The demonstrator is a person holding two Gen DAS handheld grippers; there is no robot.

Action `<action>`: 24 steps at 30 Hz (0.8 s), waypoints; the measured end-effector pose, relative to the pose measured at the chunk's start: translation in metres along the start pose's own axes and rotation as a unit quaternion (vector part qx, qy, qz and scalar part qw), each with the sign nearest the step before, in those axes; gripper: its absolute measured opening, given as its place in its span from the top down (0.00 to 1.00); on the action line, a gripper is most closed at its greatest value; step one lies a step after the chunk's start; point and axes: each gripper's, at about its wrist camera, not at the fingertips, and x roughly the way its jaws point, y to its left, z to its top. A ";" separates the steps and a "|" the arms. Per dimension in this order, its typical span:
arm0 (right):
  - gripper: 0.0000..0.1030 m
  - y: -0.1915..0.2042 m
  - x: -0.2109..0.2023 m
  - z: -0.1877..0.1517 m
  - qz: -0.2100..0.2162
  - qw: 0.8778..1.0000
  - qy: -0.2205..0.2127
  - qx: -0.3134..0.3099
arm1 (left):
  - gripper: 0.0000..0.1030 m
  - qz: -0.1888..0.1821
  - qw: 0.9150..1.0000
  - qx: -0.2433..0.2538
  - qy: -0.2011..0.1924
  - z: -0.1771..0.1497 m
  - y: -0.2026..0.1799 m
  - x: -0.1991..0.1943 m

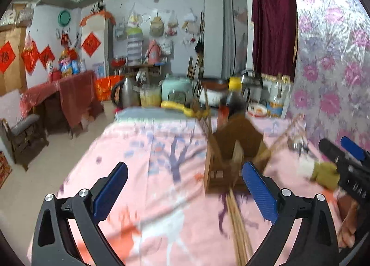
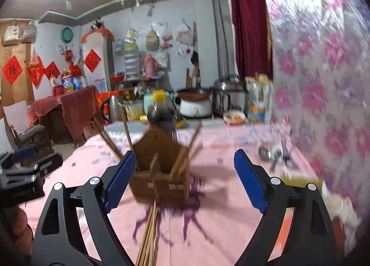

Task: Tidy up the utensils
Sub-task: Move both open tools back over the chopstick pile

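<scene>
Chopsticks (image 2: pixel 148 238) flat on tablecloth before wooden holder (image 2: pixel 159 173), between right gripper (image 2: pixel 185 180) fingers spread apart, gripping nothing

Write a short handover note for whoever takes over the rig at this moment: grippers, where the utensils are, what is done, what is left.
Left gripper: open, empty.
Right gripper: open, empty, facing the wooden holder.
Holder stands on the pink tablecloth; several chopsticks already lean in it.
A bundle of loose chopsticks lies on the cloth in front of the holder.
Metal items lie to the right near the wall, too blurred to name.
Left: get the loose chopsticks into the holder.
</scene>
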 end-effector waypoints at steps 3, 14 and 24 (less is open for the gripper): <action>0.18 -0.004 -0.015 -0.021 -0.013 1.000 0.016 0.012 | 0.05 0.007 0.999 -0.006 0.035 -0.037 0.000 -0.005; 0.11 -0.013 -0.048 -0.074 -0.025 0.998 0.055 0.005 | 0.05 0.027 0.991 0.004 0.131 -0.154 -0.010 -0.014; 0.10 -0.033 -0.026 -0.099 -0.026 0.994 0.105 0.025 | 0.05 0.015 0.985 0.027 0.169 -0.176 -0.027 -0.001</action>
